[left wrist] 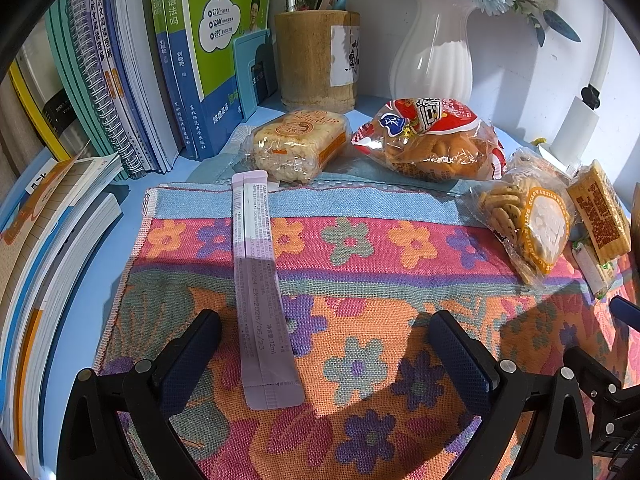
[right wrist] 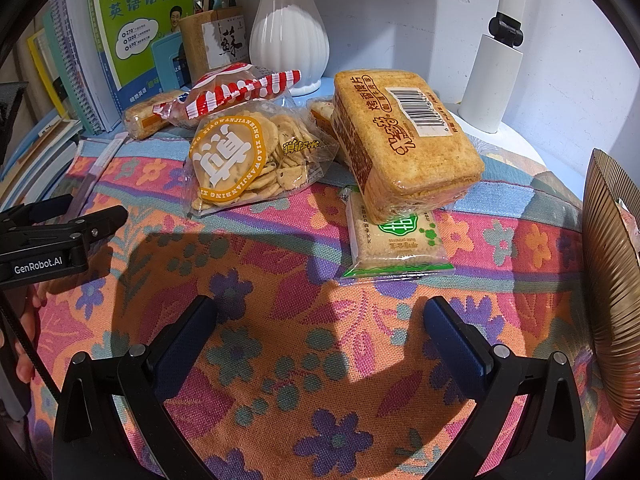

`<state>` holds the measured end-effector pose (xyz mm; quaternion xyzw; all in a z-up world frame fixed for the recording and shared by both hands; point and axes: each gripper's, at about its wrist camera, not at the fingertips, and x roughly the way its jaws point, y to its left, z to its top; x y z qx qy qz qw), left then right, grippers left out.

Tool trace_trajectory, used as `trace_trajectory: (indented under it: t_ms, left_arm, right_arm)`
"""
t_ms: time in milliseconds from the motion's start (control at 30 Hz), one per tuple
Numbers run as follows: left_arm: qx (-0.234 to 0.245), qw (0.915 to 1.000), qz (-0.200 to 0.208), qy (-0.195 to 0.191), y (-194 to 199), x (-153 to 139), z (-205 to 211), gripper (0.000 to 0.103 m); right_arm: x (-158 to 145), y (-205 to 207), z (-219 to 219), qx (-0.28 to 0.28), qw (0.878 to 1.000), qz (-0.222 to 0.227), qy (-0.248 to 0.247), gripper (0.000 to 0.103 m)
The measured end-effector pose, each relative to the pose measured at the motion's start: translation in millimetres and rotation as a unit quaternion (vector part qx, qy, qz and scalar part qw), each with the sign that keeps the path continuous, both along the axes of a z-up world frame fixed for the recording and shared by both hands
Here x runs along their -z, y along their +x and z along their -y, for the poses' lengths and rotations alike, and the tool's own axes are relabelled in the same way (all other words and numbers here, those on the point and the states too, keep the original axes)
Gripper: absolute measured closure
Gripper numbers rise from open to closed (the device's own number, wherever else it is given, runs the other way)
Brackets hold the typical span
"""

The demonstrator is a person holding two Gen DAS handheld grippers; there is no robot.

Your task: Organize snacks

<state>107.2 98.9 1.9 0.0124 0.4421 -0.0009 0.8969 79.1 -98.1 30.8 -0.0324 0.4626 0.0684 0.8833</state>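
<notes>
Your left tool (left wrist: pixel 324 328) hangs low over the floral cloth (left wrist: pixel 360 264), its fingers spread wide and gripping nothing. A long lilac stick sachet (left wrist: pixel 260 280) lies flat on the cloth, its near end between those fingers but touching neither.

Your right tool (right wrist: pixel 320 316) is likewise spread apart and empty above the same cloth (right wrist: pixel 280 320). Just ahead of it lies a green-edged pack of rice cake (right wrist: pixel 394 246), and a wrapped block of toasted bun slices (right wrist: pixel 404 140) rests tilted on that pack's far end. To the left of these sits a clear bag of small round biscuits (right wrist: pixel 248 160) with an orange label.

Farther back, near the cloth's far edge, a wrapped square pastry (left wrist: pixel 298 146) lies beside a red-and-white bag of bread (left wrist: pixel 432 140); the two are close but apart.

At the right edge of the right wrist view you can see the ribbed brown wall of a basket (right wrist: pixel 612 264); its inside is hidden, so you cannot tell what it holds.

At the back of the bench (left wrist: pixel 120 216), a bamboo pen holder (left wrist: pixel 316 60) contains pens, and a white ribbed vase (left wrist: pixel 436 48) holds blue flowers. Books (left wrist: pixel 132 80) stand on the left.
</notes>
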Motion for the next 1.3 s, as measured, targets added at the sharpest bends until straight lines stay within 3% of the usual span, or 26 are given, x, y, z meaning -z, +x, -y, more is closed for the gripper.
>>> trace_trajectory:
  t_ms: [1300]
  left_arm:
    - [0.0,1.0,0.0,0.0,-0.1,0.2,0.1,0.0]
  right_arm:
    - [0.7,2.6,-1.7,0.002,1.0,-0.003,-0.007,0.0]
